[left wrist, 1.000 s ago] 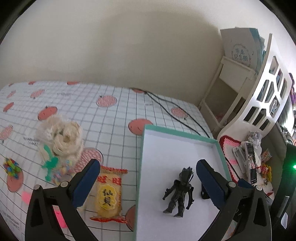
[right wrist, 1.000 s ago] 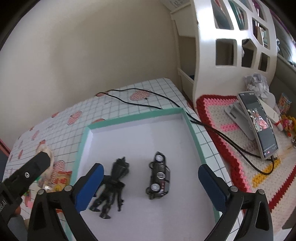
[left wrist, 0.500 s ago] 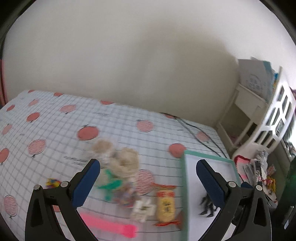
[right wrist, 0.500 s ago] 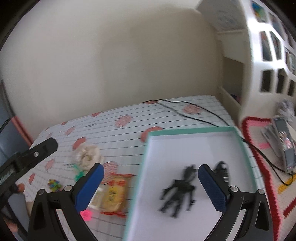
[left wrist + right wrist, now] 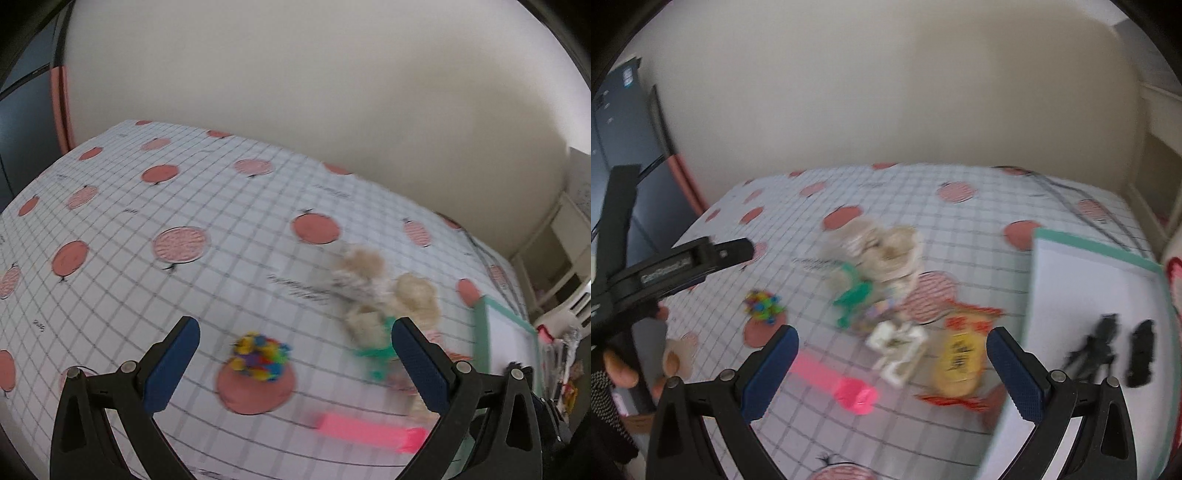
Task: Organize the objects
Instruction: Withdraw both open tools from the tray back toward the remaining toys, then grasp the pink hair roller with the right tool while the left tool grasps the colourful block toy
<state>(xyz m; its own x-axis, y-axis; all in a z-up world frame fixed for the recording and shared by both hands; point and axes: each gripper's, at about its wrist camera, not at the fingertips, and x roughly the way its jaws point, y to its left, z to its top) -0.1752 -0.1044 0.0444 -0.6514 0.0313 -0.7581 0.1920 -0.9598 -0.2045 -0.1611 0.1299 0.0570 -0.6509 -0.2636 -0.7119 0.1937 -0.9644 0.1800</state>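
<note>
A: Item, grippers: left gripper (image 5: 295,363) and right gripper (image 5: 892,363), jaws spread wide, nothing held.

B: Item, loose objects: multicoloured cluster (image 5: 260,356) framed by the left jaws; pink strip (image 5: 838,382) nearest; box (image 5: 1082,258) far right, two dark toys inside.

A: Risk: the small cluster may be nudged aside if approached off-centre.

Motion-blurred cream bundle (image 5: 882,254); black figure (image 5: 1095,347) smeared; tray (image 5: 1108,254) cut off.
</note>
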